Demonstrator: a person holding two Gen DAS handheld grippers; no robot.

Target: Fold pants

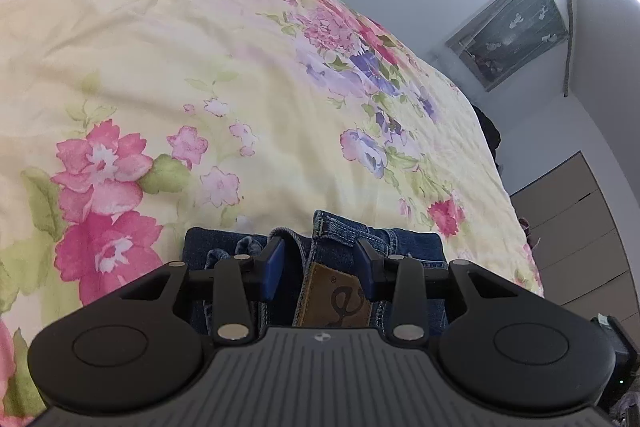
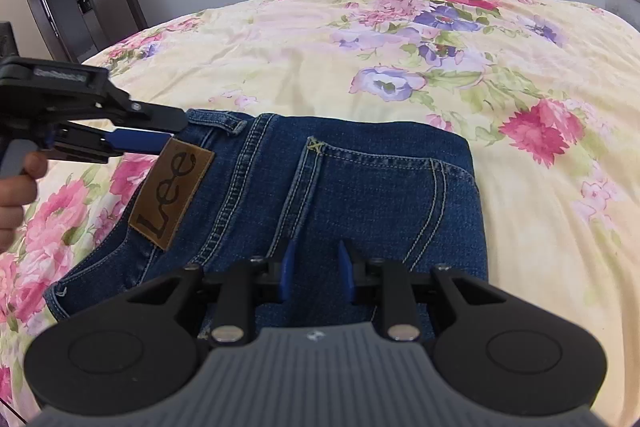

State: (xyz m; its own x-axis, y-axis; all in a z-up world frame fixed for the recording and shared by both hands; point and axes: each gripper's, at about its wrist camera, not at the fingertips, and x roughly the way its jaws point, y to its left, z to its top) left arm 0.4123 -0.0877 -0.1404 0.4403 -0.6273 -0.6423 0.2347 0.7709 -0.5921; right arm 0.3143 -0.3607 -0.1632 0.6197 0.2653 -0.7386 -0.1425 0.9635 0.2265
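Left wrist view: the left hand-held gripper [image 1: 322, 259] hangs over the waistband end of the jeans [image 1: 412, 247], which lie folded on the flowered bedspread [image 1: 200, 67]. Its blue-padded fingers stand roughly half open, one to each side of the brown leather patch [image 1: 336, 297] and a belt loop; whether either pad touches the denim is hard to tell from this angle, but nothing looks pinched. The bundle sits directly below and just ahead of the jaws. Beyond it the bed runs bare toward the far edge, with a wall and drawers past that.

Right wrist view: the right hand-held gripper [image 2: 318, 269] is poised over the seat of the jeans [image 2: 360, 195], near the back pocket seam, jaws narrowly parted with only denim showing in the gap and no fold caught between them. The pants form a compact, near-square bundle, waistband toward the left, where the left hand-held gripper [image 2: 160, 133] reaches in by the patch [image 2: 172, 193], a hand [image 2: 18, 187] on its handle. The left one is nearer the waistband, the right one nearer the bundle's middle. Open bedspread [image 2: 520, 227] lies on the far and right sides, so a last tuck or smoothing has room there.
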